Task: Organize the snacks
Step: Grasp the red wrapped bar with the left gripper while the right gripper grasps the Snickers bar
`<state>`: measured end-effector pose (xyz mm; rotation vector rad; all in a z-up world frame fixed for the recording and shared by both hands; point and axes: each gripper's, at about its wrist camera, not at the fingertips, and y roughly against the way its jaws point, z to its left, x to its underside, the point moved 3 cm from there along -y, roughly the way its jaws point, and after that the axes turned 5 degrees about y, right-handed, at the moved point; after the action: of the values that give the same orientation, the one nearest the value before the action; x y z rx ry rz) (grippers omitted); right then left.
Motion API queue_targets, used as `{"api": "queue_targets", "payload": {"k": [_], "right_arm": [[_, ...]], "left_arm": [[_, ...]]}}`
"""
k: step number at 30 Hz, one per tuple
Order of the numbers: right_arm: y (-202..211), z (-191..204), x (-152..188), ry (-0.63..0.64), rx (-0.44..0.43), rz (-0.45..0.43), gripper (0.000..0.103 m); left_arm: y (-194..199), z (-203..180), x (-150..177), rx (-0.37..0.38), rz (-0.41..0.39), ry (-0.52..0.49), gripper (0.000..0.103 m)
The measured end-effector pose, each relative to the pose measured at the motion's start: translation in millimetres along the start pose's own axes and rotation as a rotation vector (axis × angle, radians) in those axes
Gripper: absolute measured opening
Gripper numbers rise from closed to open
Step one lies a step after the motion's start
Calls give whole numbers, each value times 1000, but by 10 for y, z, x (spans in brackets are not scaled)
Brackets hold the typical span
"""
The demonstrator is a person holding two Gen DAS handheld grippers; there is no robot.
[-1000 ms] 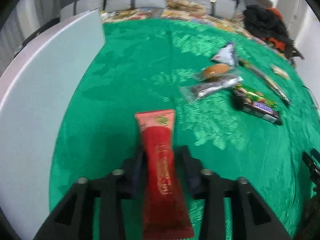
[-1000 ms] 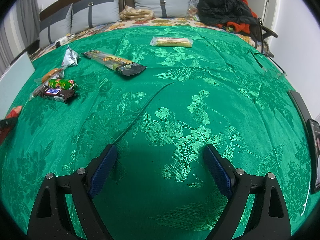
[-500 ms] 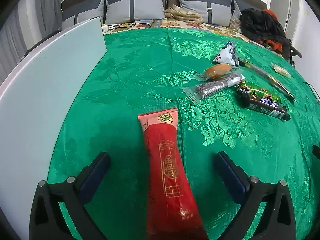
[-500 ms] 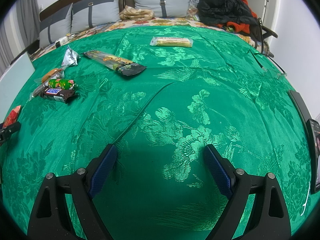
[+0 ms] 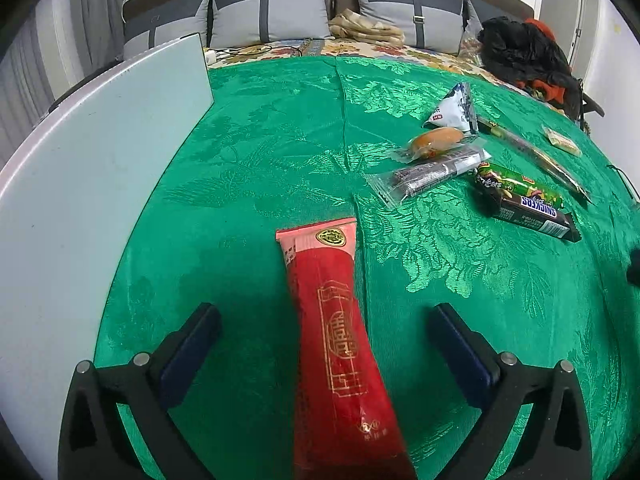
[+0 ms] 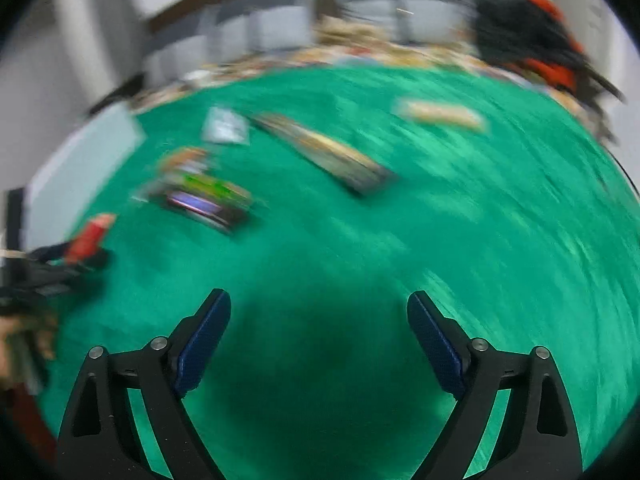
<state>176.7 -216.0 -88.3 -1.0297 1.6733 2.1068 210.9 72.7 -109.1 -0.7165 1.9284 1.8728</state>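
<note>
A long red snack pack [image 5: 336, 328] lies on the green cloth [image 5: 256, 184] between the wide-open fingers of my left gripper [image 5: 324, 320], not gripped. To its right lie a clear-wrapped dark bar [image 5: 432, 172], a bun in clear wrap [image 5: 436, 140], a white triangular packet [image 5: 454, 108], a green bar [image 5: 516, 184] and a Snickers bar [image 5: 532, 216]. My right gripper [image 6: 319, 312] is open and empty above bare cloth; its view is motion-blurred. There the red pack [image 6: 90, 236] and snack cluster [image 6: 200, 196] show at left.
A white board [image 5: 80, 184] stands along the left edge of the cloth. A long thin dark pack [image 5: 536, 156] and a pale wafer pack [image 5: 562, 142] lie at far right. Pillows and dark clothes [image 5: 520, 52] sit behind.
My left gripper opened and let go of the red pack, which now lies on the cloth. My right gripper has started moving fast, and its view has swung so the snacks sit nearer its middle.
</note>
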Motion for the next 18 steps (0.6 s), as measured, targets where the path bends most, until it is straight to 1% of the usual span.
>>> {"api": "queue_targets", "payload": {"k": [1, 2, 3, 5, 6, 8, 9, 10, 12, 13, 16, 18], "right_arm": [[-54, 98, -114, 42, -29, 7, 92], [-191, 247, -281, 102, -75, 45, 92], [-294, 328, -365, 138, -91, 75, 92], [-499, 463, -496, 209, -88, 123, 90], [-615, 519, -542, 235, -90, 151, 90], [-750, 558, -557, 227, -125, 211, 88], [-777, 593, -540, 217, -169, 244, 77], [-760, 639, -529, 217, -199, 260, 64], [-649, 764, -457, 231, -306, 304, 49], [-609, 786, -445, 240, -316, 314, 50], [-532, 880, -500, 285, -278, 305, 52], [-568, 930, -602, 282, -251, 293, 52]], "left_arm": [[0, 1, -1, 0, 0, 0, 103], [0, 1, -1, 0, 0, 0, 103], [-1, 1, -2, 0, 0, 0, 103], [-2, 3, -5, 0, 0, 0, 103], [-1, 2, -3, 1, 0, 0, 103], [-1, 1, -3, 0, 0, 0, 103], [-1, 2, -4, 1, 0, 0, 103], [-1, 1, -4, 1, 0, 0, 103], [-4, 4, -1, 2, 0, 0, 103], [-4, 6, -1, 2, 0, 0, 103], [-6, 5, 0, 5, 1, -5, 103], [-5, 22, -11, 18, 39, -24, 102]]}}
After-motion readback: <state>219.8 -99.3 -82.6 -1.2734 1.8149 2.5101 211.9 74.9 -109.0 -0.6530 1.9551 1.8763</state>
